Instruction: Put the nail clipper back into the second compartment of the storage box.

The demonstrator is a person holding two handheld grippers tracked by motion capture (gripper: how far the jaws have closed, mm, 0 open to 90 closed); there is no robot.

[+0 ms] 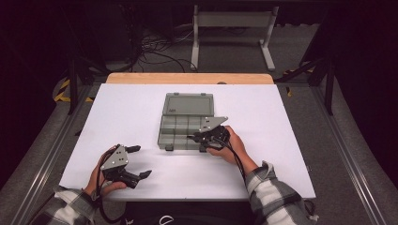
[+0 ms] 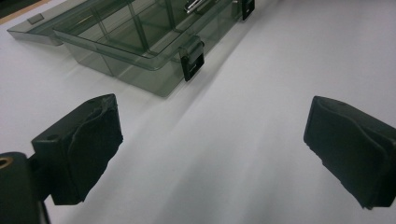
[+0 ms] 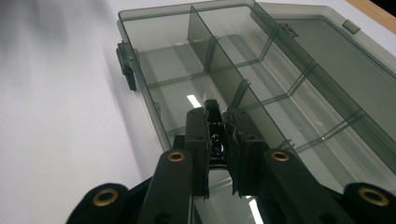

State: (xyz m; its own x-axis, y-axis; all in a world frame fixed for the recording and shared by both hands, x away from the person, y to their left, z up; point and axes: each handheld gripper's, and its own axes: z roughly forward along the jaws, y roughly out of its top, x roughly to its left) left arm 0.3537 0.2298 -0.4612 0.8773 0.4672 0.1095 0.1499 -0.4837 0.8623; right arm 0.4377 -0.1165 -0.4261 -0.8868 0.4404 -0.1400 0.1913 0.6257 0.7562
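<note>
Right claw (image 3: 218,140) clamps small black part over organizer box (image 3: 299,93); left claw (image 2: 212,149) apart.

The open, smoke-grey clear plastic compartment box (image 1: 184,123) sits mid-way on the white table (image 1: 281,140), lid flat behind it; the right gripper (image 1: 199,137) is over its front-right compartments; the left gripper (image 1: 141,161) is nearer, left of it.

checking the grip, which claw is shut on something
The right claw, over the open box: its jaws pinch a small dark part. The left claw stands wide open above the bare table.
</note>
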